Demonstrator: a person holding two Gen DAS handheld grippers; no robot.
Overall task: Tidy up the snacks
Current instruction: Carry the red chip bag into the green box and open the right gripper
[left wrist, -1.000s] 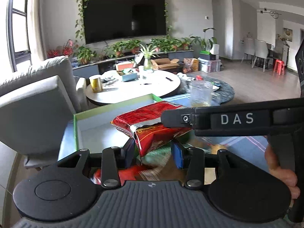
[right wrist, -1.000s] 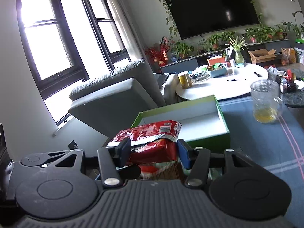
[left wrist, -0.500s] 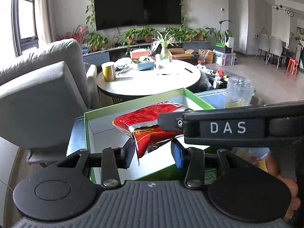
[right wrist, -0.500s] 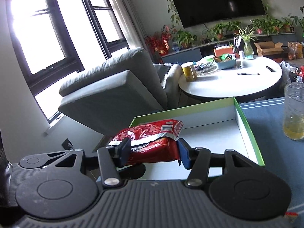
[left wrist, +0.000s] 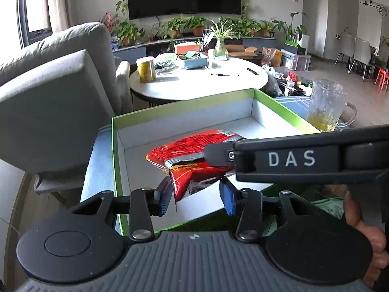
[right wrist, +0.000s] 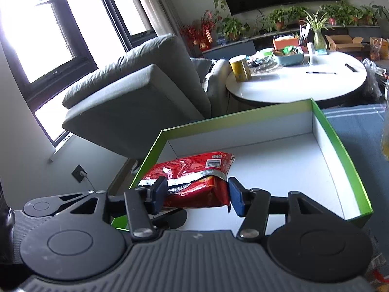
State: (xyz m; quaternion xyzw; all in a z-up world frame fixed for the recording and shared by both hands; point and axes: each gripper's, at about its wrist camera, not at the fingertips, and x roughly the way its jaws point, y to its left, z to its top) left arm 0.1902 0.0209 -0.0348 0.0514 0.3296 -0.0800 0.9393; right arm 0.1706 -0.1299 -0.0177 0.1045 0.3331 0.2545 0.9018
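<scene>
While both grippers hover over the shallow green-rimmed white cardboard box [right wrist: 340, 150], the red foil snack bag [right wrist: 194, 177] hangs above its near left corner, pinched between the right gripper [right wrist: 197, 194] fingers; the left gripper [left wrist: 194, 194] fingers clamp its other end.

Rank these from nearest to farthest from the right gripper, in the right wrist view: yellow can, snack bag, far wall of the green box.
1. snack bag, between the fingers of the right gripper.
2. far wall of the green box, behind the bag.
3. yellow can, on the round white table beyond the box.
</scene>
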